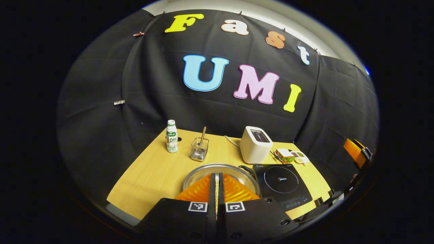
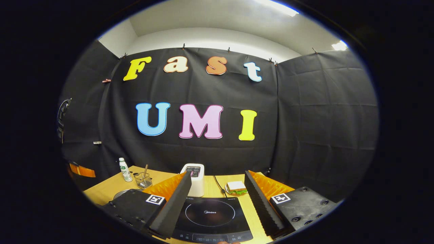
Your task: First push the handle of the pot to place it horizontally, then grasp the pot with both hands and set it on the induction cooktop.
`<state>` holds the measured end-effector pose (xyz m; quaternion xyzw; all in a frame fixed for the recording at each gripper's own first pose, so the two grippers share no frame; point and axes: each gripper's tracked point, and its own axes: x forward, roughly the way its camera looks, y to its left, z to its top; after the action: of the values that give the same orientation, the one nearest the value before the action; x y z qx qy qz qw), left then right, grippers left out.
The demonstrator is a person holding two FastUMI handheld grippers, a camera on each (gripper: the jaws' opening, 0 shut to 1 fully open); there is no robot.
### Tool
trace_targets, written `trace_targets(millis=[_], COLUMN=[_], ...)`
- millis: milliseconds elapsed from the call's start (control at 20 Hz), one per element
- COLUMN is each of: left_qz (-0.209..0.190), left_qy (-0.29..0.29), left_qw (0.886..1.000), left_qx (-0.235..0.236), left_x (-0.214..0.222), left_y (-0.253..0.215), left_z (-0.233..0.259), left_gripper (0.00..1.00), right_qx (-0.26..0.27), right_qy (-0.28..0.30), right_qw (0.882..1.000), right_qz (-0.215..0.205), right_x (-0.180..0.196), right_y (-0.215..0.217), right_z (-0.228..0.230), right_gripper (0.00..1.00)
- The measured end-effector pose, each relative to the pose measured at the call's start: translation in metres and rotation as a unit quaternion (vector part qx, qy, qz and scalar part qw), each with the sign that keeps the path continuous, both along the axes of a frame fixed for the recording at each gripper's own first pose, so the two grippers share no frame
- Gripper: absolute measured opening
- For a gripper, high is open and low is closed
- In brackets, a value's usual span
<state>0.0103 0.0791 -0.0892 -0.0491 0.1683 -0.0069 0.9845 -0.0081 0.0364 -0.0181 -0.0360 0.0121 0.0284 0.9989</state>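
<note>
In the left gripper view the left gripper [image 1: 217, 184] sits at the bottom with its two fingers pressed together, clenched on nothing, their tips over the near rim of the shallow round stainless-steel pot [image 1: 222, 173]. The pot rests on the pale wooden table [image 1: 152, 173], just left of the flat black glass induction cooktop [image 1: 282, 184], and a small dark handle [image 1: 245, 168] sticks out from the pot's right rim toward the cooktop's near corner; the pot is not on the cooktop. In the right gripper view the right gripper [image 2: 217, 193] is released, its fingers spread wide apart with the cooktop [image 2: 212, 215] lying between them, and a sliver of the pot's rim [image 2: 120, 194] shows at the far left behind the left finger. Farther back on the table, in the left gripper view, stand a clear square holder with a wooden stick in it [image 1: 199, 148] and, to its left, a small white plastic bottle with a green label [image 1: 172, 136]. Right of them is a white boxy toaster [image 1: 255, 144] with a cord trailing from it, and beyond the cooktop a sandwich on a small plate [image 1: 284, 155]. At the right edge of that view the other gripper [image 1: 356, 150] shows, well apart from the pot.
</note>
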Motion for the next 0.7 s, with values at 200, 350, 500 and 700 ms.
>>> trace_targets(millis=[200,350,500,700], left_qz=[0.015,0.026,0.022,-0.009], left_qy=[0.051,0.081,0.105,0.142], left_qw=[0.998,0.996,0.994,0.988], left_qx=[-0.013,-0.035,-0.035,-0.062], left_x=[-0.01,-0.018,-0.024,-0.028], left_y=[0.012,0.016,0.018,0.007], left_z=[-0.043,-0.076,-0.101,-0.132], left_gripper=[0.05,0.05,0.05,0.05], right_qx=[0.008,0.011,0.012,0.005], right_qy=[0.012,0.024,0.038,0.055], right_qw=[1.0,1.0,0.999,0.998], right_qz=[0.003,0.001,-0.001,0.002], right_x=[0.002,0.003,0.004,0.007], right_y=[0.001,-0.002,-0.005,-0.005], right_z=[-0.008,-0.016,-0.024,-0.033], right_gripper=[0.98,0.98,0.98,0.98])
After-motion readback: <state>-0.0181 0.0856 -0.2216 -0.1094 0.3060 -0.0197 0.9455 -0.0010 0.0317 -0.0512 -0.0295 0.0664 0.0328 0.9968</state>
